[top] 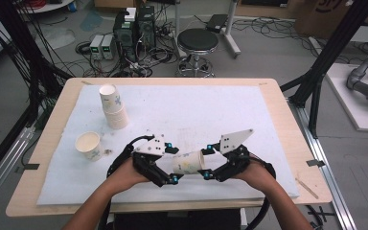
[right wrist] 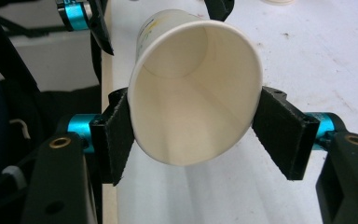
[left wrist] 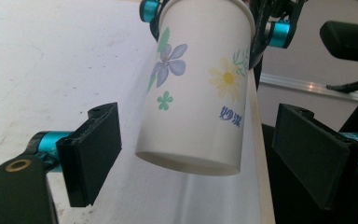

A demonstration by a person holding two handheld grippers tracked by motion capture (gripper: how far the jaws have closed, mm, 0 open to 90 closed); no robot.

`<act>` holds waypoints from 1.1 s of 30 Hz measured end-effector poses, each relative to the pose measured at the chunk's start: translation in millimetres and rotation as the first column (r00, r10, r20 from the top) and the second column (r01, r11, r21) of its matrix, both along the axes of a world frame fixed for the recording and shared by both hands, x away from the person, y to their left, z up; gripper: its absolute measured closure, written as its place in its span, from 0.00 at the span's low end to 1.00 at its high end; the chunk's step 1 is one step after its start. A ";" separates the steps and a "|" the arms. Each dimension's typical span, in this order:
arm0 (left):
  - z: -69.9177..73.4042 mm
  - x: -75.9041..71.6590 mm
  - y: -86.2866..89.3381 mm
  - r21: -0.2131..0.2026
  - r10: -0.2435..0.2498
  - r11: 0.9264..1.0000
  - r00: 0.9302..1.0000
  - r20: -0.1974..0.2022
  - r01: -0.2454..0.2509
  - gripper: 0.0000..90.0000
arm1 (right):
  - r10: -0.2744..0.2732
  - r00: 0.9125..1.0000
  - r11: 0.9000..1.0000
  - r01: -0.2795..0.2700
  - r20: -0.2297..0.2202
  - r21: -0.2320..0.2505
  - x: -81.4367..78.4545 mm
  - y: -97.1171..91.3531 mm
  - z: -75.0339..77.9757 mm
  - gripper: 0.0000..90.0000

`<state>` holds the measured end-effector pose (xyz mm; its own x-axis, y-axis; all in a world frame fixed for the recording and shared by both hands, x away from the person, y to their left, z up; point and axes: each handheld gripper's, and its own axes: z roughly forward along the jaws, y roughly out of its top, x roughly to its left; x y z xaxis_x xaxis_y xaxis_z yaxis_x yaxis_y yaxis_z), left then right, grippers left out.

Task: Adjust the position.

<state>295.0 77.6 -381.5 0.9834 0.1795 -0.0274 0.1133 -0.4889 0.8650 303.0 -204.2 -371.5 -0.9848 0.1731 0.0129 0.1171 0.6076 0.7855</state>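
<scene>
The paper cup (top: 189,162), white with printed flowers, hangs on its side above the near part of the surface (top: 57,143), over the white mat (top: 196,110), between the two hand-held tools. The right tongs (top: 207,162) clamp it at the rim: in the right gripper view the two black pads (right wrist: 119,140) press on opposite sides of the open mouth, squeezing it slightly oval, and the empty inside of the cup (right wrist: 196,93) faces that camera. The left tongs (top: 173,164) stand wide at the cup's base end; in the left gripper view the cup (left wrist: 198,88) hangs with its bottom toward that camera, and the left pads (left wrist: 91,149) stand apart from its wall on both sides, touching nothing. The person's hands come in from the near edge of the surface, each behind its tool, on either side of the cup. To the left of the held cup and a little farther back, a single upright cup (top: 88,145) stands on the mat, well apart from it. Farther back still from the held cup, and also to its left, a stack of cups (top: 113,106) stands on the mat. Beyond the far edge of the surface, behind the held cup, a round black stool (top: 198,43) stands on the floor among cables.
</scene>
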 end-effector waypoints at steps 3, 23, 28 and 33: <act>0.4 0.3 -1.3 0.023 -0.001 1.000 1.000 0.009 0.001 0.18 | 0.003 1.000 0.999 -0.003 0.009 -0.050 1.5 5.7 3.3 0.36; -7.2 3.1 -15.1 0.180 -0.030 0.983 0.999 0.017 0.026 0.20 | 0.068 0.997 0.965 -0.056 0.038 -0.254 4.1 33.4 13.0 0.36; -8.6 3.4 -19.1 0.203 -0.035 0.979 0.999 0.017 0.031 0.20 | 0.075 0.996 0.949 -0.060 0.039 -0.309 6.4 38.8 12.8 0.36; -9.3 4.4 -22.9 0.217 -0.036 0.976 0.999 0.016 0.031 0.22 | 0.085 0.995 0.936 -0.065 0.043 -0.346 5.8 43.7 14.3 0.36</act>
<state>299.4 54.8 -390.8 0.9889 0.1460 0.0278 0.0779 -0.6682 0.7399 308.8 -160.5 -357.3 -0.9925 0.0831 -0.0898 0.0228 0.8469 0.5312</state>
